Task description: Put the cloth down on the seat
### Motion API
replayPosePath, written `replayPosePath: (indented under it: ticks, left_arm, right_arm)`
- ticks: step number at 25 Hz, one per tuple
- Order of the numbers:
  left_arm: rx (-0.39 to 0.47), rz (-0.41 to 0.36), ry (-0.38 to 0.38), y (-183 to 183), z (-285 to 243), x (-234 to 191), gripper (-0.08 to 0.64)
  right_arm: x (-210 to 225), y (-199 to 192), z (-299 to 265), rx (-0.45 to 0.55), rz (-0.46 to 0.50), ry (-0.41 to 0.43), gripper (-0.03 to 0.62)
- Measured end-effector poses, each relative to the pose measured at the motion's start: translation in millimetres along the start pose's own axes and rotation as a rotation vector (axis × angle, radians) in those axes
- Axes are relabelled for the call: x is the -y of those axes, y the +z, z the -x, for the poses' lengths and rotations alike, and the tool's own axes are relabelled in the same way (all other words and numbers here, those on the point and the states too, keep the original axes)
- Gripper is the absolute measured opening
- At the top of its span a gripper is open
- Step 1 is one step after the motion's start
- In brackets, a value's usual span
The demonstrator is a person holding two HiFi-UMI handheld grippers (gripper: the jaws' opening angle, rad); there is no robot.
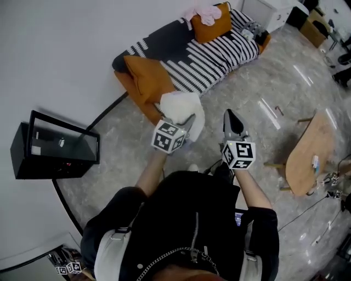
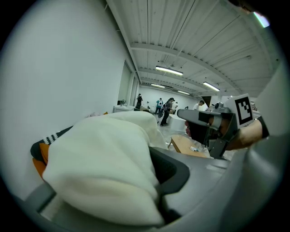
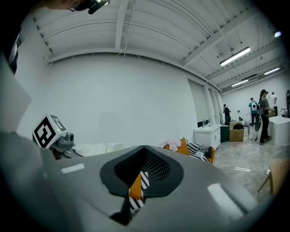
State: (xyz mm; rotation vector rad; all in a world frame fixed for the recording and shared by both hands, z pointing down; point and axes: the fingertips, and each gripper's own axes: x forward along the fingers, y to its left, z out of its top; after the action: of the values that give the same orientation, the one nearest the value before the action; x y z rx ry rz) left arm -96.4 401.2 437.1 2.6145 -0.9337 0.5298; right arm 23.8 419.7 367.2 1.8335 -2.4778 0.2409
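**Cloth to seat: carry and release**

Status. The left tongs (image 1: 188,124) are pinching the cloth (image 1: 181,107), a white bundle that bulges over both jaws and fills the lower left of the left gripper view. The cloth hangs in the air at the centre of the head view, over the floor (image 1: 126,159). It is just short of the orange cushion (image 1: 147,79) and not yet on the seat (image 1: 216,59). The right tongs (image 1: 232,122) are pressed together with nothing in them, just right of the cloth. Only a thin slit shows between their jaws.

Step in hand, as I judge it: carry the cloth over the seat and let go.

Procedure.
1. I aim for the striped part of the seat, toward the upper centre of the frame. The orange cushion takes up the near end, and pink clothing (image 1: 204,13) lies at the far end.
2. I lower the left tongs until the hanging part of the cloth rests on the stripes, and only then spread the jaws. Dropped from height, a soft bundle may land on the cushion or slide to the floor.
3. After release I draw the tongs back level, so that no fold catches on a jaw.
4. I hold the right tongs clear at the right, free to flatten the cloth if needed.
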Motion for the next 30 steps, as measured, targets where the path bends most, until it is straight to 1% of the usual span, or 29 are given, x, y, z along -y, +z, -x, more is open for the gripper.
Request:
replayPosePath:
  ticks: [5,14,21,30]
  left_arm:
    - [0.003,0.0,0.0,1,4,-7,0.072]
    - [0.012,0.006,-0.01,-5,17,-30,0.072]
    - [0.004,0.005,-0.02,-4,17,-30,0.072]
    - [-0.006,0.01,-0.018,-7,18,-25,0.072]
  right_arm:
    - [-9,-2,-4,-0.005,-0.004,0.012,-0.008]
    - [-28,-5,-7,-0.02,0.0,-0.006,-0.008]
    - [-23,-8,1,-0.044,-0.011,-0.03,-0.006]
    - [-26,-14,10,-0.077,-0.018,-0.021,-0.006]
